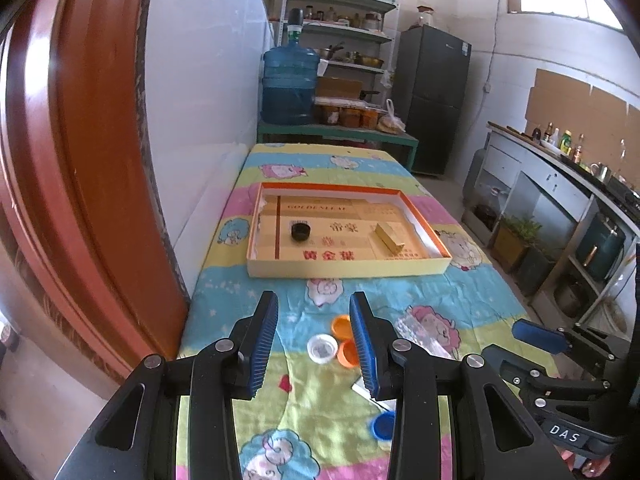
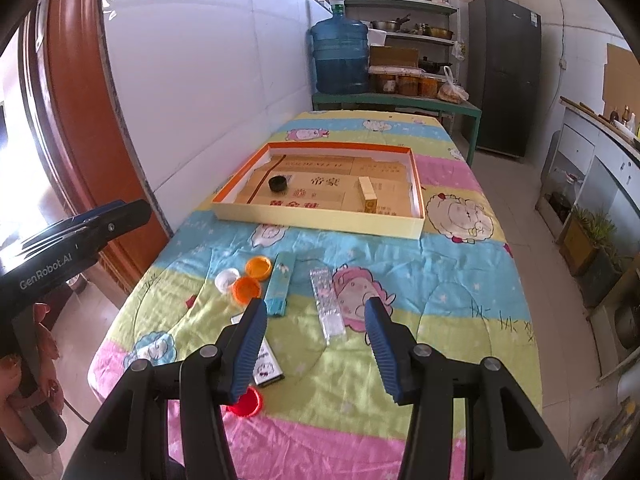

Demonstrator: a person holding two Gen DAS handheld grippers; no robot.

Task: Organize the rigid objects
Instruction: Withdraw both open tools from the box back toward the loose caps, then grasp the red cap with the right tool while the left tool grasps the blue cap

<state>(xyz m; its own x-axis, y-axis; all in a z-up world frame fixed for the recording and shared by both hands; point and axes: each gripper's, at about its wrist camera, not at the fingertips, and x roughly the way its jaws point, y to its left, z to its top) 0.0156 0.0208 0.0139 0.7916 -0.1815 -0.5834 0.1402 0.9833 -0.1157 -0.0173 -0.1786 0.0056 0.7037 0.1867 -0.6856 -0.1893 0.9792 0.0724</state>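
A shallow cardboard tray [image 1: 348,269] with an orange rim lies mid-table on the cartoon cloth. Inside it are a black cap [image 1: 300,232] and a small gold box [image 1: 390,238]. Nearer me lie two orange caps [image 2: 258,268], a white cap [image 2: 227,279], a teal slim box [image 2: 281,284], a clear plastic strip [image 2: 328,304], a white card box [image 2: 266,364] and a red cap [image 2: 244,402]. A blue cap [image 1: 384,426] lies under the left gripper. My left gripper [image 1: 314,298] hovers open above the caps, holding nothing. My right gripper [image 2: 316,304] stands open and empty over the strip.
A red-brown wooden door [image 1: 80,160] and a white wall run along the table's left side. Beyond the far end stand a blue water jug [image 1: 290,88], shelves and a dark fridge [image 1: 436,100]. A counter [image 1: 560,184] lines the right, across a floor aisle.
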